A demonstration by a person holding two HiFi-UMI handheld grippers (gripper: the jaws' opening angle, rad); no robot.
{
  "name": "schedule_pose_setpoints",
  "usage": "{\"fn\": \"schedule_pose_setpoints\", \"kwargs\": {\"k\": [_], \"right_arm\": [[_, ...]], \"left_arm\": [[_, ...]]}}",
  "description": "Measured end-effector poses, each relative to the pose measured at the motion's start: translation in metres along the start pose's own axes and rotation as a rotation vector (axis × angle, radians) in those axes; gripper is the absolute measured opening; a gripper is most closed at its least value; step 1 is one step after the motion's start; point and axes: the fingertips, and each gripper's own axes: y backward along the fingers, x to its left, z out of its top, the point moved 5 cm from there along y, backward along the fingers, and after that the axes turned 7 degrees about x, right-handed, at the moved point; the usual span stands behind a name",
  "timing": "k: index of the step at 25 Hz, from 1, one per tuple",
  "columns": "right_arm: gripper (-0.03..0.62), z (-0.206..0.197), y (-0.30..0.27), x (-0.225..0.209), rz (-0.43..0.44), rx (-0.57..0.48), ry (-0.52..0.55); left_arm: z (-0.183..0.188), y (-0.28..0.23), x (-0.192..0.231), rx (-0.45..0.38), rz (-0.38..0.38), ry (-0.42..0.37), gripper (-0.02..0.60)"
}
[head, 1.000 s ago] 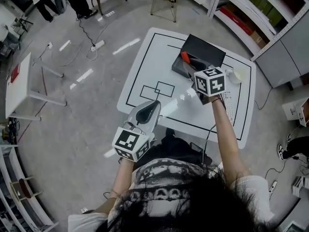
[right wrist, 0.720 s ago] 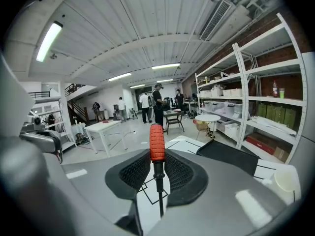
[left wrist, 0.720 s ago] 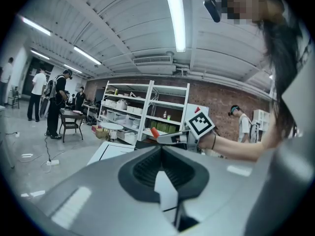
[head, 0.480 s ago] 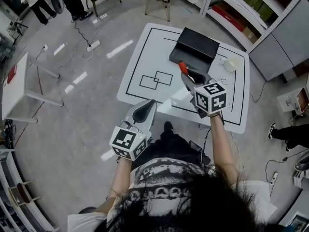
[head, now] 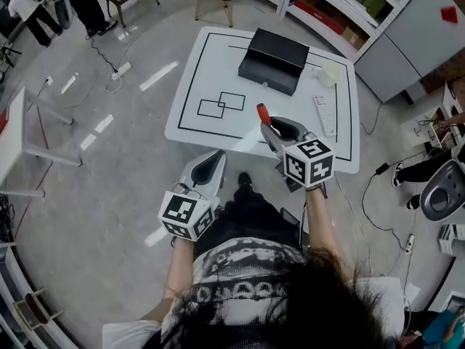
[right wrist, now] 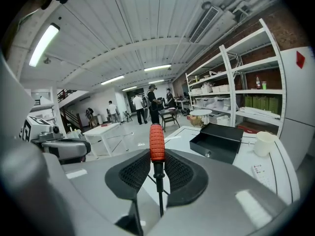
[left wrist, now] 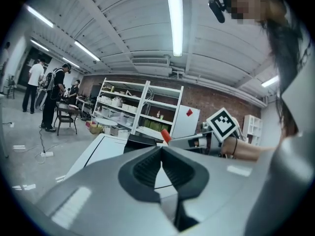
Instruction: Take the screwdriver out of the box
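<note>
My right gripper [head: 267,126] is shut on the screwdriver [head: 261,112], which has an orange handle and a thin dark shaft. In the right gripper view the screwdriver [right wrist: 156,144] stands upright between the pads, handle above the jaws of the right gripper [right wrist: 157,157]. It hangs over the near edge of the white table [head: 211,64], well clear of the open black box [head: 272,60] at the far side. My left gripper [head: 216,156] is shut and empty, off the table's near edge. In the left gripper view the left gripper [left wrist: 161,149] points toward the screwdriver [left wrist: 166,136].
A white cup [head: 330,71] and a remote [head: 325,115] lie on the table's right part. Black outlines mark the tabletop. Shelves [head: 341,6] stand behind the table. People [head: 80,2], a chair and a power strip with cable are at the far left.
Both grippers have drawn back from the table toward the person. The right one has carried the screwdriver away from the box to the near table edge.
</note>
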Motion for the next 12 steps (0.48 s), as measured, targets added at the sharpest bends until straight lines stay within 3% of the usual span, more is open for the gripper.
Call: {"fn": "schedule_pose_setpoints", "kwargs": {"k": [12], "right_arm": [[0.087, -0.030, 0.045, 0.016, -0.064, -0.018, -0.090]], "left_arm": [[-0.005, -0.002, -0.023, 0.011, -0.080, -0.016, 0.000]]}}
